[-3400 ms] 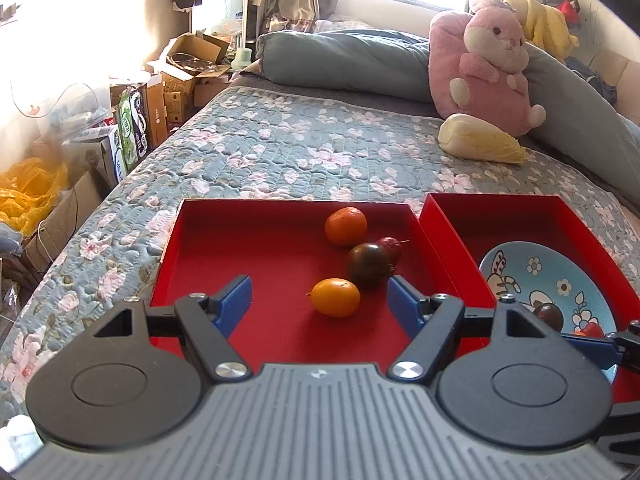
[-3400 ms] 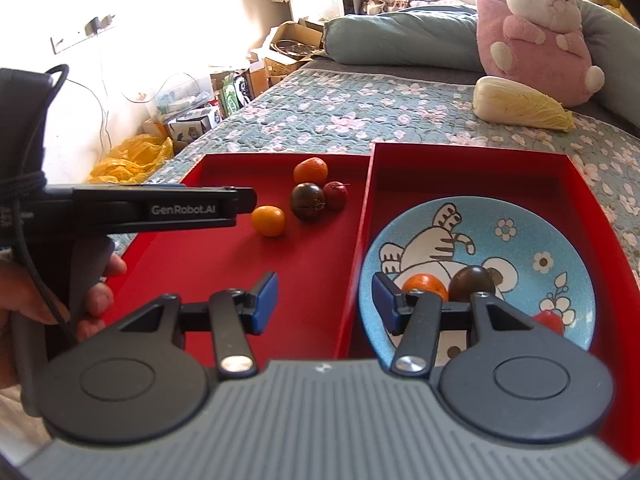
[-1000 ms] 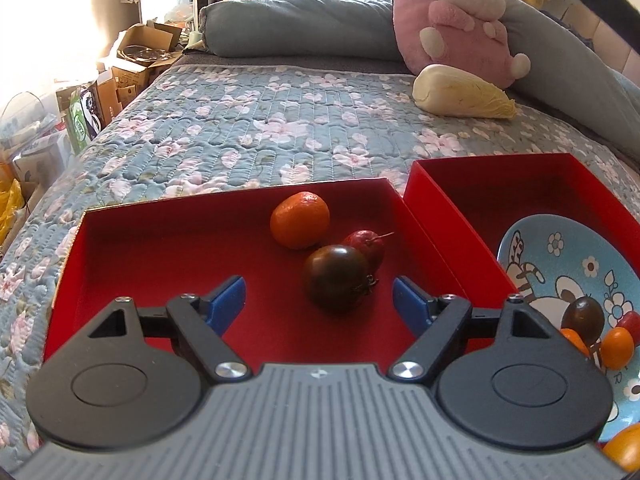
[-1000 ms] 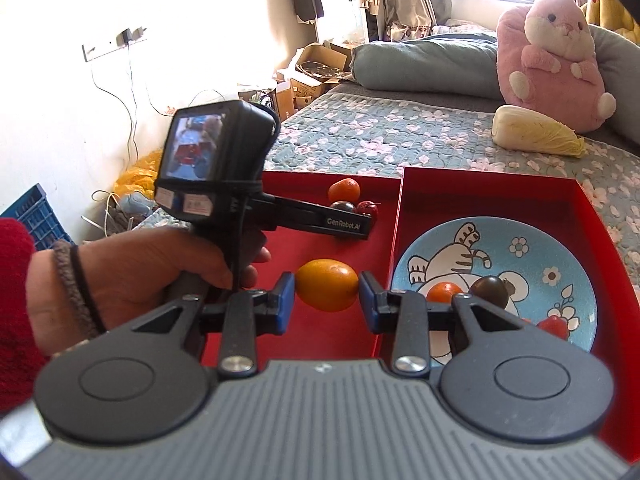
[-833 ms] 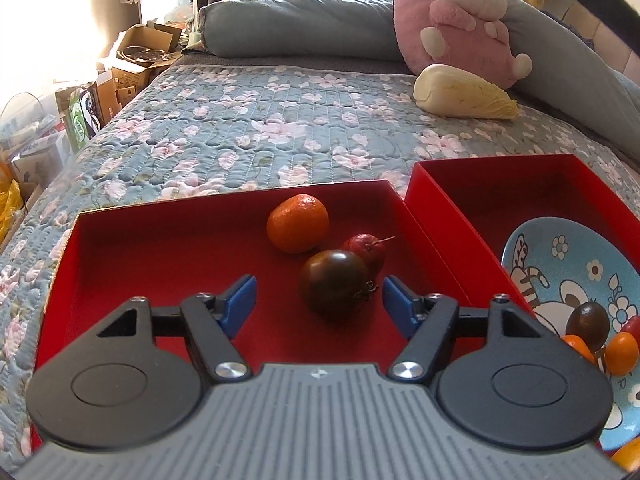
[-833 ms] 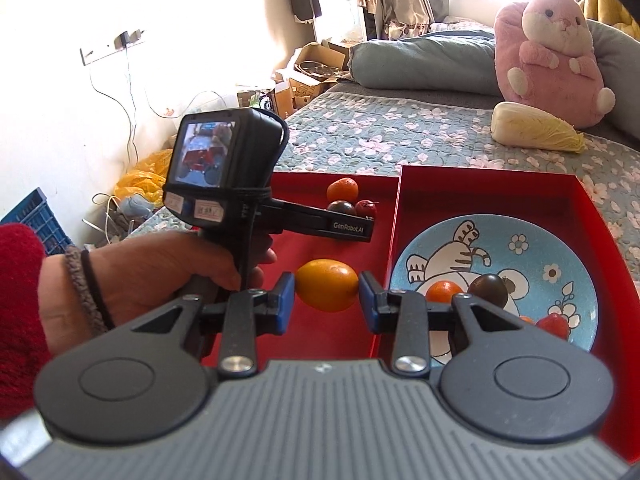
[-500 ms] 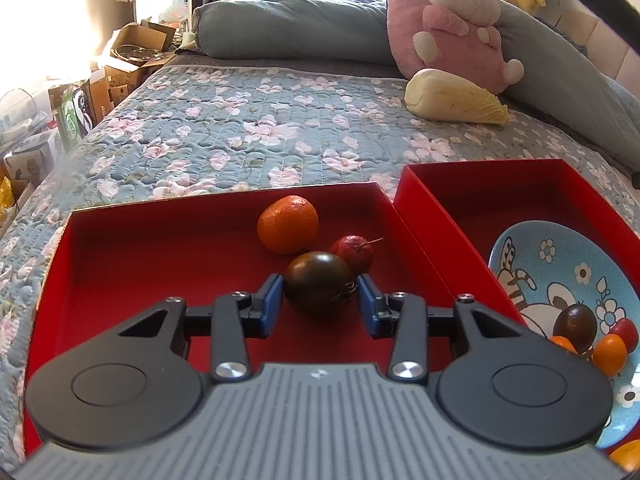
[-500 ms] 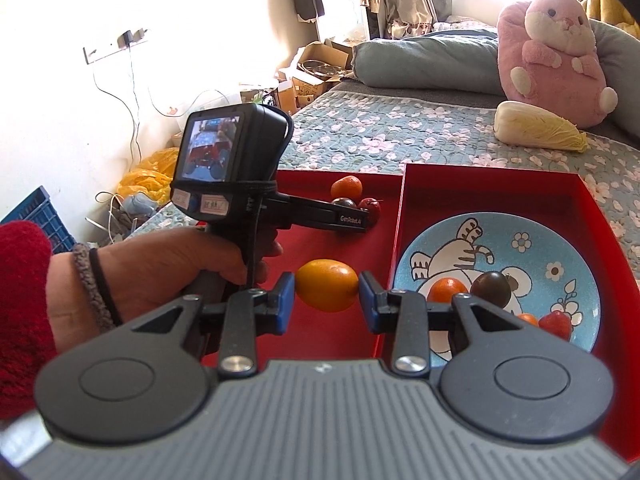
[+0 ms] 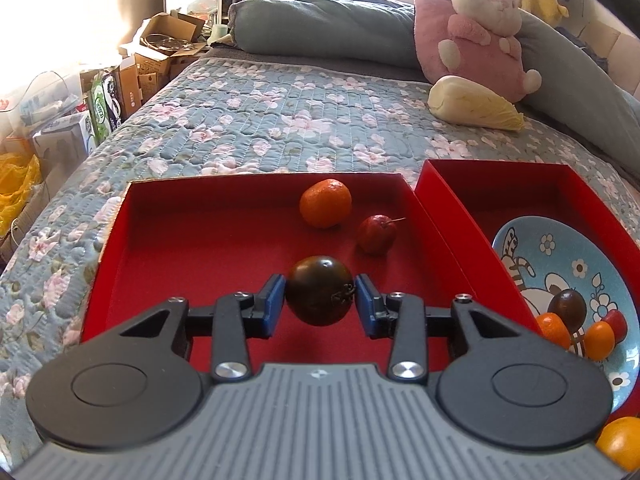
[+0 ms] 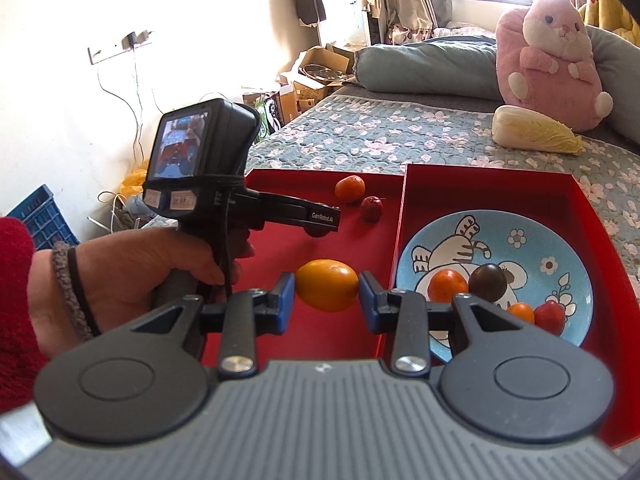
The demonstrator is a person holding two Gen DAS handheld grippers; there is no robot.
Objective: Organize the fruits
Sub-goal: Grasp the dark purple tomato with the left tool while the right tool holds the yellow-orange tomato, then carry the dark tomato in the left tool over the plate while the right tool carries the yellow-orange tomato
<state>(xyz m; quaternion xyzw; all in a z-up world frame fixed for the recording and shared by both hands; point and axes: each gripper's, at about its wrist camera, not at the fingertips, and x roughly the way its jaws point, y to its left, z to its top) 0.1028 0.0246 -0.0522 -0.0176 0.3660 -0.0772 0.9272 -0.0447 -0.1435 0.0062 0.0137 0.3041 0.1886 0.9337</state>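
Note:
In the left wrist view my left gripper [image 9: 320,300] is shut on a dark brown tomato [image 9: 320,294], held just above the floor of the left red tray [image 9: 192,240]. A mandarin [image 9: 326,208] and a small red fruit [image 9: 376,234] lie further back in that tray. My right gripper [image 10: 327,286] is shut on a yellow-orange fruit [image 10: 327,285], hanging over the left tray near the divide. The blue cartoon plate [image 10: 520,240] in the right red tray [image 10: 480,188] holds a mandarin [image 10: 447,285], a dark tomato [image 10: 488,282] and two small fruits.
Both trays sit on a flowered quilt [image 9: 280,120]. A pink plush rabbit [image 9: 476,28], a cabbage [image 9: 472,104] and a grey bolster lie beyond them. A person's hand [image 10: 140,268] holds the left gripper's handle. Cardboard boxes [image 9: 160,52] stand beside the bed.
The left gripper's jaws closed on the dark tomato and lifted it back toward the camera, away from the small red fruit. The right gripper kept still with its fruit.

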